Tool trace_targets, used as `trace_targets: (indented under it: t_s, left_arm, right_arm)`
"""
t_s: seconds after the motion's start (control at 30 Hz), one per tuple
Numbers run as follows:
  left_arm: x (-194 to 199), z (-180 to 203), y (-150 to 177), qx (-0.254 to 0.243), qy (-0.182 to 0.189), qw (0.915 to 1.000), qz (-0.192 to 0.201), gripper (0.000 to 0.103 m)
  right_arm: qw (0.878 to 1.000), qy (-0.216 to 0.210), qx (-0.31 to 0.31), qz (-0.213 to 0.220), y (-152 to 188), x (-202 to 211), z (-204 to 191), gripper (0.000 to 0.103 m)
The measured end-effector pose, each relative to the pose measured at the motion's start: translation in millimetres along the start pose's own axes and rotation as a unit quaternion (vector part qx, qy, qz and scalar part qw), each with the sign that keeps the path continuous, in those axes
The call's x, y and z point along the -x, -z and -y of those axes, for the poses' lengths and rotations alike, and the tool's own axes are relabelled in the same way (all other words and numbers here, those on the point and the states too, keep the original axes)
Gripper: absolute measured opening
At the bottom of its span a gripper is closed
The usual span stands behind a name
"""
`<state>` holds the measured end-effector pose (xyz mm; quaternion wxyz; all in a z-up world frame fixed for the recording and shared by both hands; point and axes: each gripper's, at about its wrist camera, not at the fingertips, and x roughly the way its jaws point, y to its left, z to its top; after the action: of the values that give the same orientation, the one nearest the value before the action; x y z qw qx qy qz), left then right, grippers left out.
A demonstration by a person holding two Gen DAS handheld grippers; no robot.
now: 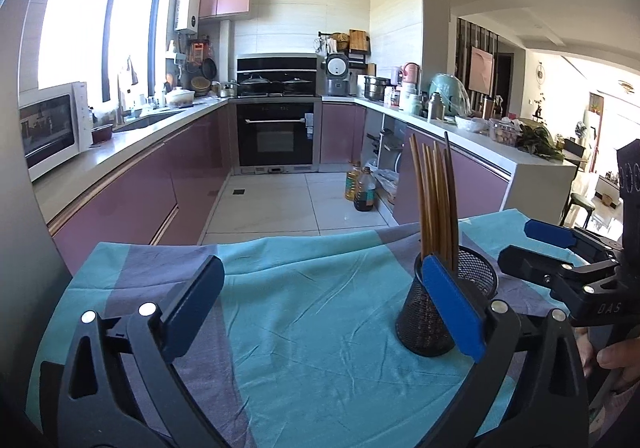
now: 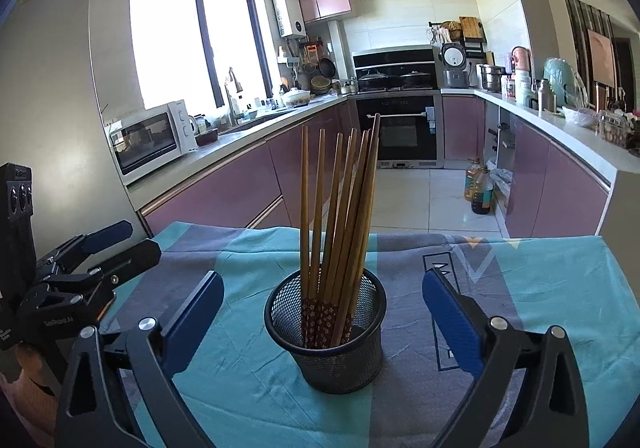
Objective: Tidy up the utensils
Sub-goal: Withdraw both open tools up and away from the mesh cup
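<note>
All the chopsticks (image 2: 338, 216) I can see stand upright together in the black mesh cup (image 2: 326, 340), leaning a little to one side, patterned ends down at the bottom. I judge the sorting as good as done: no loose utensil lies anywhere on the blue and purple cloth (image 2: 248, 368) that covers the worktop. What may be left is only to draw back.

My right tongs (image 2: 323, 310) are spread wide with nothing in them; the cup sits on the cloth between and just ahead of the two blue pads, touched by neither. My left tongs (image 1: 322, 296) are equally wide and empty, over bare cloth, with the cup just behind the right-hand pad in that view.

Around us: the kitchen with purple cabinets, a white microwave (image 2: 150, 138) on the counter by the window, the oven (image 2: 400, 128) at the far end, oil bottles (image 2: 478, 184) on the floor. Nothing stands between me and the cup; only the tall sticks could be knocked if I swing across.
</note>
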<state>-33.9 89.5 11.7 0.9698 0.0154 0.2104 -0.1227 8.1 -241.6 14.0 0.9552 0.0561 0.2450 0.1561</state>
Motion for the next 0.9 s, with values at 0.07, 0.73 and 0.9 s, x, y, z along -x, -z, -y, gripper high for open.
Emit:
trace_targets:
  t_s: [0.07, 0.73, 0.9]
  left_arm:
    - [11.5, -8.0, 3.2, 0.006, -0.008, 0.9999, 0.008, 0.097]
    - [91.2, -12.5, 12.7, 0.016, -0.058, 0.9955, 0.073, 0.097]
    - [95.8, -8.8, 8.6, 0.010, -0.066, 0.9944, 0.082, 0.097]
  right_arm:
    - [1.000, 0.009, 0.007, 0.010, 4.1, 4.9, -5.2, 0.096]
    - [0.992, 0.060, 0.034, 0.102, 22.5, 44.5, -37.7, 0.096]
    - [0.988, 0.073, 0.044, 0.128, 25.4, 55.8, -44.3, 0.096]
